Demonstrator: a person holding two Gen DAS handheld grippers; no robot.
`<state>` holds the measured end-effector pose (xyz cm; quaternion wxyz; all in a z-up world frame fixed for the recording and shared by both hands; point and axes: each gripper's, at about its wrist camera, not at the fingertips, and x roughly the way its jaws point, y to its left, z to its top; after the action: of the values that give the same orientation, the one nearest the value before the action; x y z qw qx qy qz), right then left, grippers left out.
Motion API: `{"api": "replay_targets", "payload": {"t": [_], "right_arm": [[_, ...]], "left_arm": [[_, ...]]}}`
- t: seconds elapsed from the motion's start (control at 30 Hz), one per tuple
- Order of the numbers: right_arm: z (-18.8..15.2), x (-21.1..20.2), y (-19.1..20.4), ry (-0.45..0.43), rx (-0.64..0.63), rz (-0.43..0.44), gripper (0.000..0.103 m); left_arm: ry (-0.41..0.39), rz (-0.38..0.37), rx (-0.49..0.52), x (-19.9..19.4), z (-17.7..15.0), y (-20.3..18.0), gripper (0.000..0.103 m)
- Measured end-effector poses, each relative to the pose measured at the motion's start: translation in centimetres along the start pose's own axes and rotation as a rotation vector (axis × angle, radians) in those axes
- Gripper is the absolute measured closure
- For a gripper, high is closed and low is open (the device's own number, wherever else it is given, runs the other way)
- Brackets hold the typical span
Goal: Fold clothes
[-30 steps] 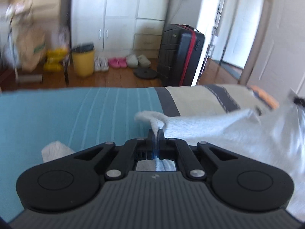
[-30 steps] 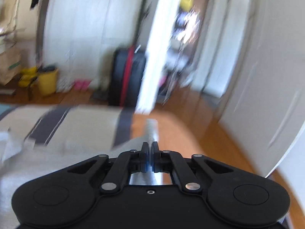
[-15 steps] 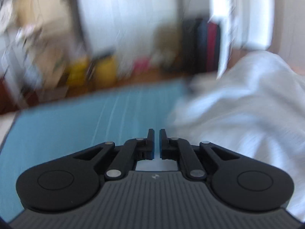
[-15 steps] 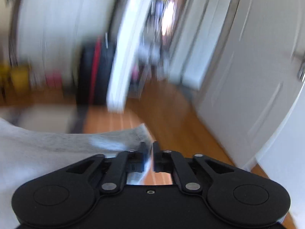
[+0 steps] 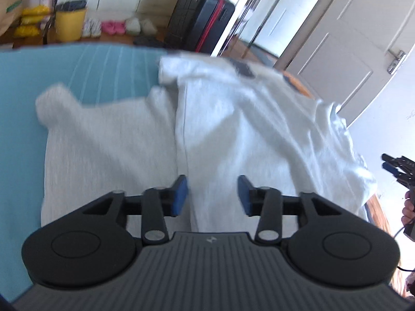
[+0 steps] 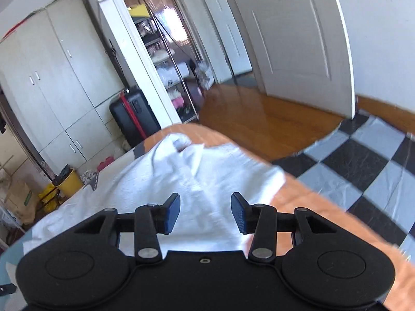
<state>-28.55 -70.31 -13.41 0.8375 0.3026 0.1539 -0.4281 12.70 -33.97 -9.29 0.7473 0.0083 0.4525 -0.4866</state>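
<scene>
light grey garment [image 5: 233, 134] lies spread on the bed – part over the teal sheet [image 5: 77, 70], part over the orange edge [image 6: 311, 207]. left gripper [image 5: 212, 195] hovers above the cloth, jaws opening, nothing pinched between the blue pads. right gripper [image 6: 205, 212] same – jaws opening over the garment, no fabric gripped. black suitcase [image 5: 202, 20] and yellow bin [image 5: 68, 23] stand on the floor beyond the bed.

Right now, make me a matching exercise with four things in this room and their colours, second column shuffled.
Things:
1. garment
2. bin
3. suitcase
4. floor mat

Colours:
A. black with a red stripe
B. black and grey checks
C. pale grey
D. yellow

Pairs: 1-C, 2-D, 3-A, 4-B
</scene>
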Motion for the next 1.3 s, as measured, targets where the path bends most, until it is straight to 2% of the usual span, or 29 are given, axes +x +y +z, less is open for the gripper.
{"api": "replay_targets", "payload": {"t": [0.07,0.1,0.13,0.17,0.2,0.3,0.47,0.53,0.6,0.7,0.73,0.77,0.8,0.87,0.93,1.03,1.13,1.2,1.3], "right_arm": [[-0.7,0.2,-1.7,0.025,0.093,0.052,0.052],[-1.4,0.7,-2.7,0.051,0.152,0.088,0.05],[-2.2,1.2,-3.4,0.085,0.19,0.108,0.05],[-3.1,1.7,-3.8,0.12,0.209,0.119,0.05],[-4.1,2.0,-4.0,0.143,0.209,0.131,0.05],[-5.4,1.9,-2.7,0.145,0.092,0.167,0.052],[-4.9,0.7,-0.8,0.071,-0.016,0.147,0.058],[-4.6,0.4,-0.6,0.055,-0.04,0.142,0.058],[-4.6,0.9,-0.3,0.067,-0.068,0.144,0.058],[-5.4,1.3,0.4,0.073,-0.137,0.124,0.059],[-5.6,1.4,0.8,0.065,-0.162,0.115,0.059],[-5.7,1.3,1.3,0.049,-0.193,0.106,0.064],[-5.7,1.1,2.0,0.031,-0.242,0.077,0.098],[-5.5,0.3,3.6,-0.011,-0.356,-0.037,0.1],[-5.0,-2.1,4.4,-0.063,-0.382,-0.112,0.1],[-4.7,-3.7,2.7,-0.032,-0.277,-0.14,0.101],[-5.4,-2.3,0.6,0.059,-0.231,-0.159,0.102],[-5.1,-2.5,0.4,0.059,-0.208,-0.164,0.102],[-3.9,-4.6,1.4,0.001,-0.192,-0.173,0.102]], "left_arm": [[0.016,-0.032,-0.034,-0.1,-0.8,0.4,0.055],[0.018,-0.056,-0.045,-0.3,-1.3,0.4,0.063],[0.023,-0.088,-0.045,-0.6,-1.9,0.0,0.075],[0.026,-0.12,-0.037,-1.0,-2.4,-0.4,0.101],[0.021,-0.145,-0.014,-1.6,-2.9,-1.0,0.101],[-0.018,-0.161,0.02,-3.3,-3.8,-1.9,0.101],[-0.043,-0.179,-0.016,-3.6,-4.4,-1.5,0.099],[-0.045,-0.133,-0.033,-2.8,-4.3,-1.2,0.09],[-0.042,-0.088,-0.044,-1.7,-4.1,-0.9,0.064],[-0.03,-0.063,-0.03,0.3,-3.5,-1.5,0.06],[-0.028,-0.049,-0.019,0.6,-3.2,-1.9,0.06],[-0.029,-0.019,-0.004,0.8,-3.0,-2.3,0.074],[-0.03,0.013,0.003,0.9,-2.9,-2.6,0.099],[-0.043,0.076,-0.014,-0.1,-3.2,-3.1,0.1],[-0.107,0.061,-0.076,-2.7,-4.5,-2.9,0.1],[-0.143,0.021,-0.222,-5.3,-7.9,-1.4,0.1],[-0.071,0.022,-0.304,-4.2,-10.7,-0.4,0.1],[-0.098,0.038,-0.255,-4.8,-10.3,-1.3,0.1],[-0.173,0.051,-0.119,-7.5,-8.8,-3.5,0.1]]}}
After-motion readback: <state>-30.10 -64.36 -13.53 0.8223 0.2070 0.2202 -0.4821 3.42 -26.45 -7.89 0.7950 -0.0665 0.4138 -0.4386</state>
